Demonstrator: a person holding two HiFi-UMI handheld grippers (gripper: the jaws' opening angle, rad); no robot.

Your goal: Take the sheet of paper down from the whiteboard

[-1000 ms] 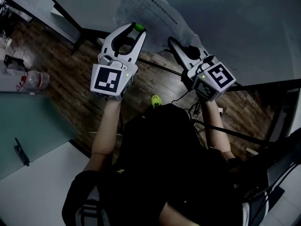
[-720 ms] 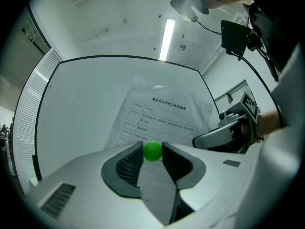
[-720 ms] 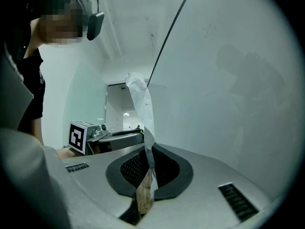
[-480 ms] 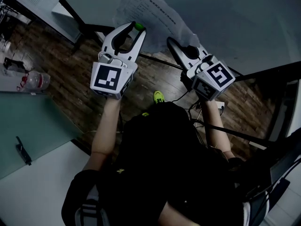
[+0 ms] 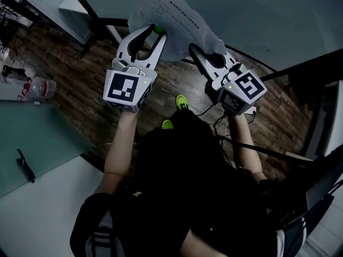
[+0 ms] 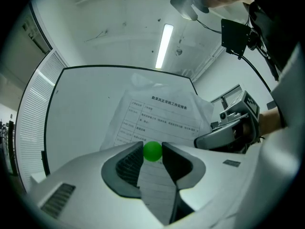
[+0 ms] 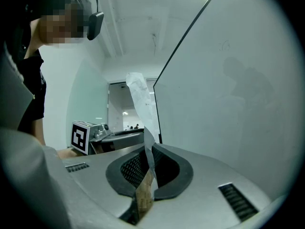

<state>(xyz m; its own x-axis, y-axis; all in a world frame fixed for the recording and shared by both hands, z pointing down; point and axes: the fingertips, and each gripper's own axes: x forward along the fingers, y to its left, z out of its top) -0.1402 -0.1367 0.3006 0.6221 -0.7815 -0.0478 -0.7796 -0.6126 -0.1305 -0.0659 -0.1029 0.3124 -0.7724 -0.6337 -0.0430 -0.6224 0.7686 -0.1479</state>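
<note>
- The left claw was clamped on a small green ball, pinched between the two jaw tips.
- In the gap below the ball, a strip of the sheet of paper showed between the jaws. Whether the pads pressed on it could not be told.
- The right claw was closed on one edge of the sheet, which rose edge-on from between its jaws.
- In the head view, the left claw and the right claw were side by side and near each other, both pointing at the whiteboard.
- The sheet spanned both claws and was slightly crumpled. It carried a printed form with a heading line and table rows.
- In the right gripper view, the sheet stood apart from the whiteboard, to the left of the board's dark frame.
- The left claw's marker cube showed beside the sheet in that view.
- In the left gripper view, the whiteboard filled the space behind the sheet, under a long ceiling light.
- Below the claws, the head view showed the person in a black top, with green shoes on a wooden floor.
- A plastic bottle lay at the far left.
</note>
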